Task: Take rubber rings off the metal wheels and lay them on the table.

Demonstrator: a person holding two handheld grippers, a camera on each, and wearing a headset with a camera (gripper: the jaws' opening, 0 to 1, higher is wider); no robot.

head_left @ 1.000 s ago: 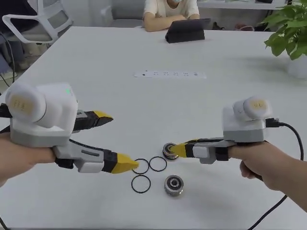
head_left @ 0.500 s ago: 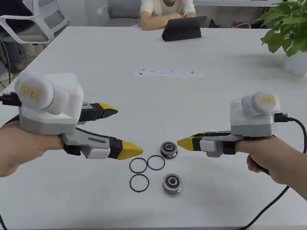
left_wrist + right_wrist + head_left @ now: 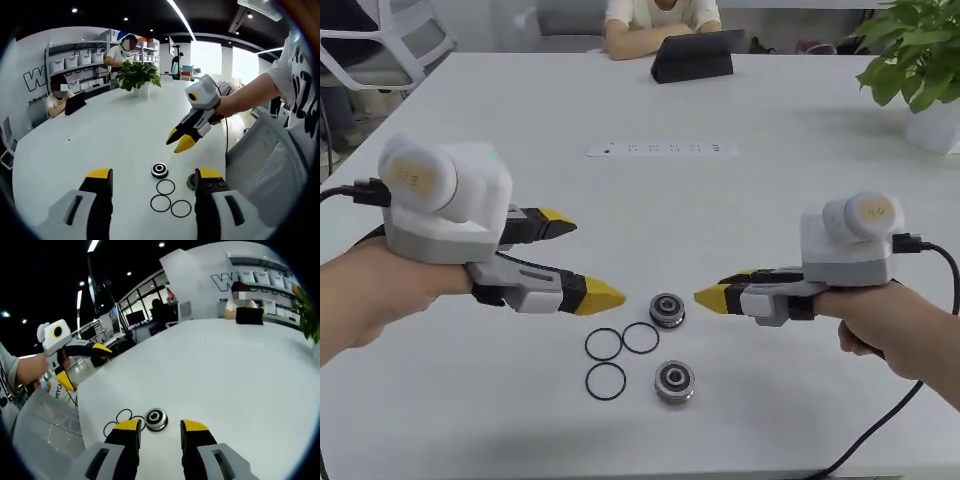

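Note:
Two metal wheels with dark rims lie on the white table (image 3: 770, 130): one (image 3: 667, 309) between the two grippers, the other (image 3: 675, 381) nearer me. Three loose black rubber rings (image 3: 604, 344) (image 3: 640, 338) (image 3: 606, 381) lie flat just left of the wheels. My left gripper (image 3: 585, 258) hovers up and left of the rings, jaws wide open and holding nothing. My right gripper (image 3: 705, 296) points at the upper wheel from the right, a short gap away, jaws slightly open and holding nothing. In the right gripper view that wheel (image 3: 156, 419) sits just ahead of the jaws.
A white power strip (image 3: 660, 149) lies mid-table. At the far end a dark tablet (image 3: 692, 55) stands in front of a seated person. A potted plant (image 3: 910, 50) stands at the back right and a chair (image 3: 380, 50) at the back left. The right gripper's cable (image 3: 920, 390) trails off the near edge.
My right gripper has drawn back to the right, away from the upper wheel it was touching. My left gripper has lifted up and away from the rings. Wheels and rings stay put.

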